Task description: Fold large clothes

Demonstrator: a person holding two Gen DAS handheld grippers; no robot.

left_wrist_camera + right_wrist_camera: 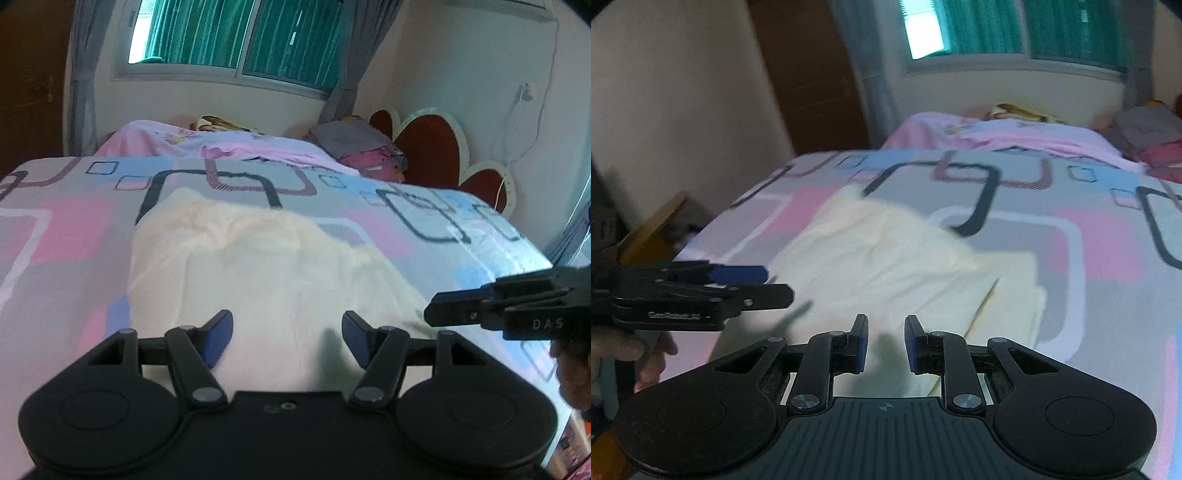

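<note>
A cream garment [258,266] lies partly folded on the patterned bedspread [66,236], with a doubled layer along its right side in the right wrist view [886,258]. My left gripper [288,332] hovers over the garment's near edge, blue pads wide apart and nothing between them. My right gripper [886,339] hangs over the near edge too, its pads a narrow gap apart with only cloth showing below. Each gripper shows side-on in the other view: the right gripper [443,312] at the right edge, the left gripper [775,286] at the left, with a hand [628,347] on its grip.
A pink blanket [221,144] and a pile of pillows [362,147] lie at the bed's far end by a flower-shaped headboard [432,151]. A curtained window [240,37] is behind. A wooden board [650,229] stands beside the bed's left edge, and a brown door [812,74] beyond.
</note>
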